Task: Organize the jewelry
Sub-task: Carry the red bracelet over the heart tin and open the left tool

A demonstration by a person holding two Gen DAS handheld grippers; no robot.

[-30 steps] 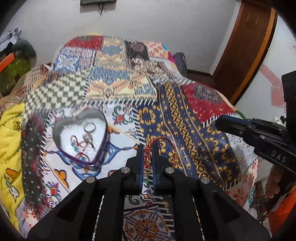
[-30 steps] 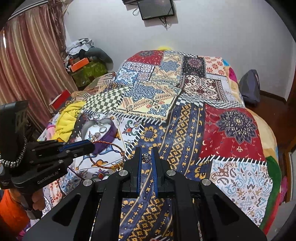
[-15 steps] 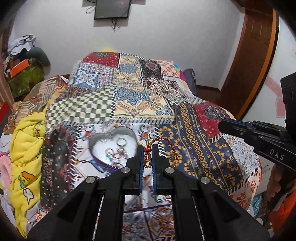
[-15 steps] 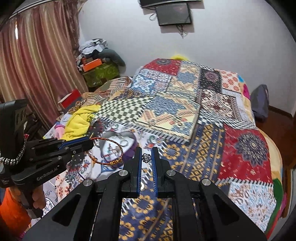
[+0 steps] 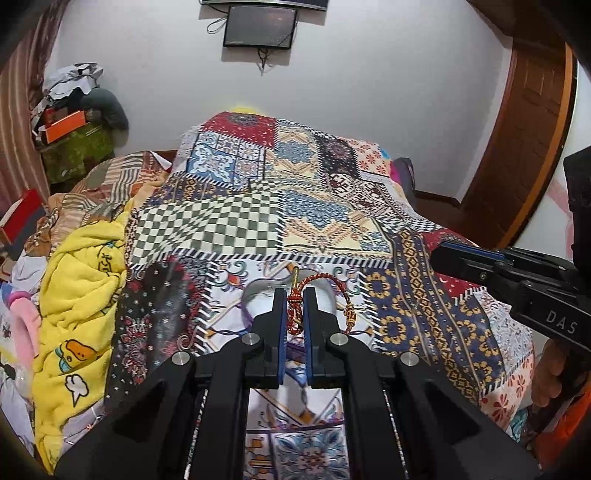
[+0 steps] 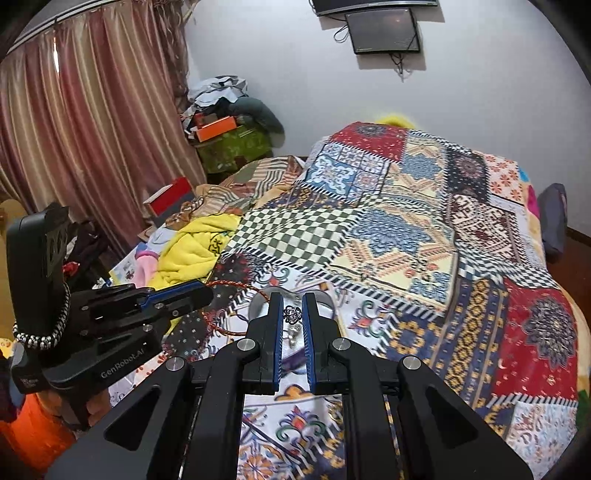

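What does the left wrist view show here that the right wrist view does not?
Only the left wrist view shows the brown wooden door and the bracelet's knotted cord pinched in the left gripper. Only the right wrist view shows the striped curtain and the small silver ornament held in the right gripper. Both show the patchwork bedspread, the yellow blanket and the wall screen.
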